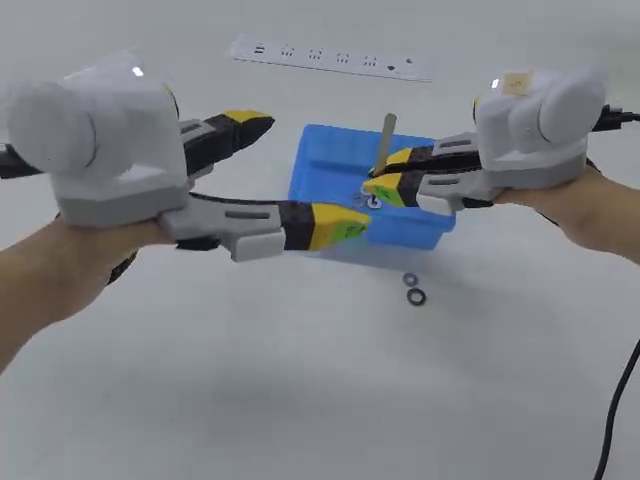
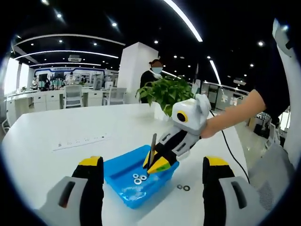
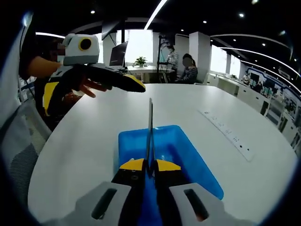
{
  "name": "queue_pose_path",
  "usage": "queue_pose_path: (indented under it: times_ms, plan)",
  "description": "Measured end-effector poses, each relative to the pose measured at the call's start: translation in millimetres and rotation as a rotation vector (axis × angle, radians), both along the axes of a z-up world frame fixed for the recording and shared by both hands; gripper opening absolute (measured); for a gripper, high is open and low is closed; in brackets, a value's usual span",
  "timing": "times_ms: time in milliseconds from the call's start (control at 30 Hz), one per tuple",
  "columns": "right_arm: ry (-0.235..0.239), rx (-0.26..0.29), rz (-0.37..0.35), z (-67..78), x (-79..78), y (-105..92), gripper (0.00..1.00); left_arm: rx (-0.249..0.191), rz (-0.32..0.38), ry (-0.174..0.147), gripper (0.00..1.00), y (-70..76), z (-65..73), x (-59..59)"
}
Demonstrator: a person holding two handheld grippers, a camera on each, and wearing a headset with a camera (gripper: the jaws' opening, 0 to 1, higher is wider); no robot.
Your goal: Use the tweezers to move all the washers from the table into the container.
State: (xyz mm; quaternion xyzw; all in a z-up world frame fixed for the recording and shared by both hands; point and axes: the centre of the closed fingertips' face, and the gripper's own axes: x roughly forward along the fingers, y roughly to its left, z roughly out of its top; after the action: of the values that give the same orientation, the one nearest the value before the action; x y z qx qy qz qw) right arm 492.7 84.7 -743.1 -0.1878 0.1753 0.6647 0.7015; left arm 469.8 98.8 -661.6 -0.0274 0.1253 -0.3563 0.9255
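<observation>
We hold the left gripper [image 1: 312,175] idle, jaws spread wide, flanking the blue container [image 1: 312,148], probably to stay out of the way. Three washers [image 2: 138,179] already lie inside the container. Our right gripper [image 1: 378,186] is clenched on the tweezers [image 1: 386,140], tips down over the container, seemingly for a drop; we cannot tell whether they carry a washer. Two loose washers [image 1: 414,289] lie on the bench [image 1: 300,380] just beside the container.

Right gripper [image 2: 157,165] holds tweezers [image 2: 153,147] over the container [image 2: 123,170] (washers [image 2: 139,179] inside).
</observation>
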Motion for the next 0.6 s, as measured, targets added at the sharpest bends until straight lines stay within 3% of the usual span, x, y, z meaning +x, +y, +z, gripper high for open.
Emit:
queue_pose_path:
  times_ms: [100, 233, 400, 467, 533, 600]
  plan:
    - [-0.013, -0.006, 0.013, 2.0, -0.7, -0.4, 0.08, -0.024, -0.048, -0.007, 0.85, -11.5, 6.4, 13.1]
    - [-0.035, -0.011, 0.038, 5.9, -3.7, -0.5, 0.08, 0.006, -0.126, -0.021, 0.74, -27.4, 8.4, 20.2]
    - [-0.047, -0.012, 0.055, 7.4, -5.5, -0.8, 0.08, 0.060, -0.195, -0.023, 0.55, -36.3, 3.1, 28.1]
    - [-0.046, -0.011, 0.056, 7.3, -5.7, -0.8, 0.08, 0.061, -0.221, -0.024, 0.47, -39.4, 3.6, 28.4]
    - [-0.046, -0.009, 0.057, 7.8, -5.8, -0.9, 0.08, 0.028, -0.302, 0.000, 0.39, -47.9, 6.3, 18.0]
    - [-0.045, -0.005, 0.059, 8.6, -6.2, -1.2, 0.08, 0.042, -0.320, -0.004, 0.33, -49.0, 5.9, 15.4]
